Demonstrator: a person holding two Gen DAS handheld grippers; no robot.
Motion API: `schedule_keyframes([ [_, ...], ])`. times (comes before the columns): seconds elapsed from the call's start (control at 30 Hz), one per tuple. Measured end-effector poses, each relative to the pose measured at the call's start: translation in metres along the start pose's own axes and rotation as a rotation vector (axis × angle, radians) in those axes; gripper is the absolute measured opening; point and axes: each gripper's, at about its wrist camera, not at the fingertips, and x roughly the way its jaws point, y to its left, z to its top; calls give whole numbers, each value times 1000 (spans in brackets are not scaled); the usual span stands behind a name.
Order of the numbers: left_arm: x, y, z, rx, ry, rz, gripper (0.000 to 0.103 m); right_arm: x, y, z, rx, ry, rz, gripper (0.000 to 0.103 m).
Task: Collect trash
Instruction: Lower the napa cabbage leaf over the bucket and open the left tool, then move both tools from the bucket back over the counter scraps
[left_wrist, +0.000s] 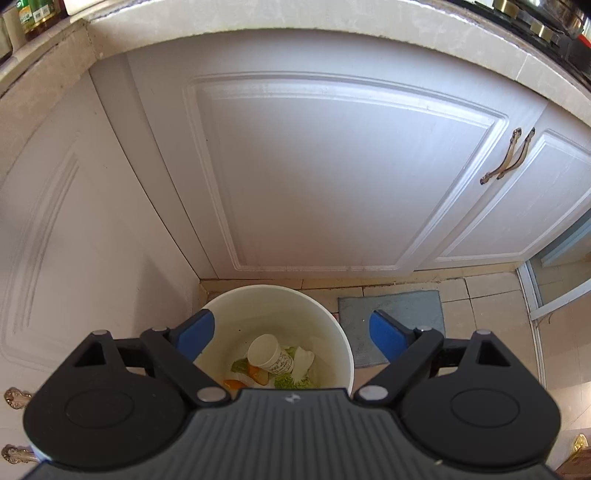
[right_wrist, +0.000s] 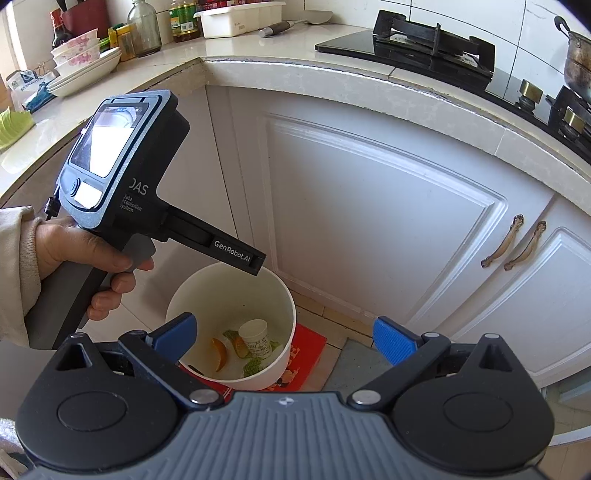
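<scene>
A white round bin (left_wrist: 334, 328) (right_wrist: 286, 295) stands on the floor in the corner of the white cabinets. Inside it lie a paper cup (left_wrist: 269, 355) (right_wrist: 255, 335), orange peel (right_wrist: 218, 354), green vegetable scraps (left_wrist: 295, 382) and a white crumpled piece (left_wrist: 303, 360). My left gripper (left_wrist: 291, 334) hangs above the bin with its blue pads wide apart and nothing between them. In the right wrist view a hand holds that left gripper's body (right_wrist: 122, 166) over the bin. My right gripper (right_wrist: 284, 338) is open too, beside and above the bin, holding nothing.
A grey floor mat (left_wrist: 402, 314) lies right of the bin, and a red sheet (right_wrist: 310, 354) lies under it. Cabinet doors with bronze handles (right_wrist: 513, 240) rise behind. The counter (right_wrist: 258, 48) above carries bowls, bottles, a white tray and a gas stove (right_wrist: 424, 48).
</scene>
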Motion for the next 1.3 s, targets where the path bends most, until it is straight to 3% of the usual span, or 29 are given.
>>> schedule_keyframes([
  [0.57,-58,9,-10,0,-30,-19,91,-10,15,11,-37,-7,-10,103],
  [0.97,-126,22,-16,31,-127,-27,91,-30,24,23,-78,-13,-53,103],
  [1.3,-194,47,-25,3,-219,0,91,-47,40,44,-110,-64,-22,103],
])
